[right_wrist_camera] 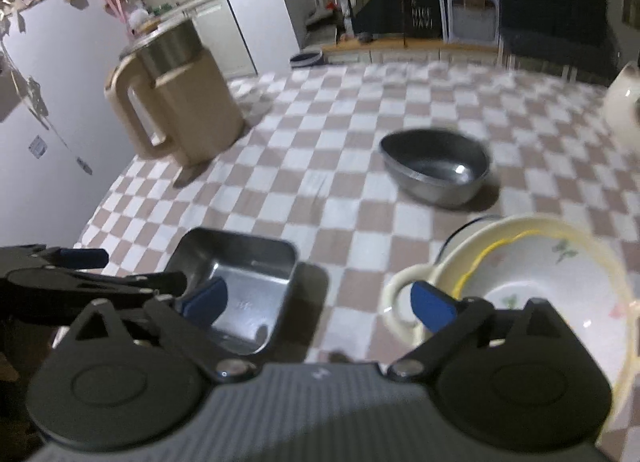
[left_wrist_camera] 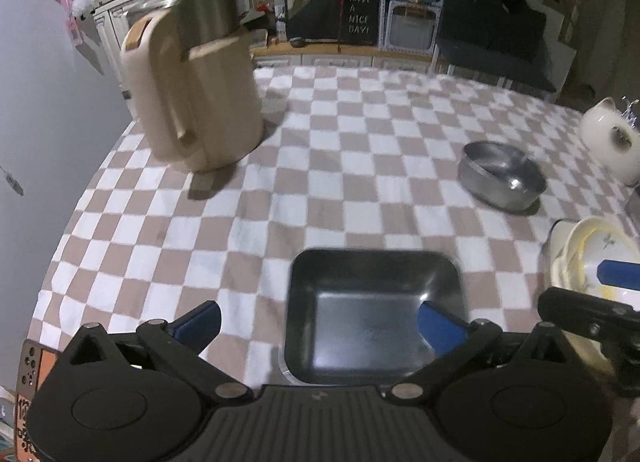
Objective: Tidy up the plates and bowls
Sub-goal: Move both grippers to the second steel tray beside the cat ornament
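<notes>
Both tongs are released: the left gripper [left_wrist_camera: 320,320] gapes above the square steel tray [left_wrist_camera: 374,312] on the checkered tablecloth [left_wrist_camera: 248,222], gripping nothing. The right gripper [right_wrist_camera: 320,302] hangs empty beside the flowered cream bowl [right_wrist_camera: 536,286], which sits nested in other cream dishes. A round steel bowl [right_wrist_camera: 436,168] stands farther back, apart from the beige jug [right_wrist_camera: 176,102].

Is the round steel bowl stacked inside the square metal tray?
No. The round steel bowl sits alone on the checkered tablecloth, well apart from the empty square metal tray.
</notes>
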Demonstrator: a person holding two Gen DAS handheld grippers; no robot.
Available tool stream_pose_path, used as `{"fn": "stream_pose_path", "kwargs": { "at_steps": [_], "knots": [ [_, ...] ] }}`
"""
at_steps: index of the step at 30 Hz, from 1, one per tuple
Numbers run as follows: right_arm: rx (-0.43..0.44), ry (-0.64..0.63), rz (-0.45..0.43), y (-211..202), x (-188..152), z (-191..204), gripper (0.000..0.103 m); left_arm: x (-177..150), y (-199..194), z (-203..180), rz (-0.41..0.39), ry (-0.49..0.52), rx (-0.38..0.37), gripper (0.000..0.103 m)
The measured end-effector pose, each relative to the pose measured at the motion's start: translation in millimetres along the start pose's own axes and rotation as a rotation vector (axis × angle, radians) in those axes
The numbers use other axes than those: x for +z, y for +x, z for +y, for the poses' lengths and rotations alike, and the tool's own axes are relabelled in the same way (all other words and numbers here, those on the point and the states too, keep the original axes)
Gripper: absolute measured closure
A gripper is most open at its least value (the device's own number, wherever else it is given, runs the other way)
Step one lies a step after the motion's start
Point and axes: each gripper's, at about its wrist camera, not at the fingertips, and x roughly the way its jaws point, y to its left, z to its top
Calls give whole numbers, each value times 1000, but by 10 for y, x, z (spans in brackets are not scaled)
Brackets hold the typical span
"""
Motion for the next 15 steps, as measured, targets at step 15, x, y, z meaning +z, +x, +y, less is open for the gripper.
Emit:
{"fn": "stream_pose_path", "kwargs": {
  "at_steps": [15],
  "knots": [
    [-148,178,-189,-677,77,-985,1,261,-168,-1068,-155,121,-112,0]
  ]
}}
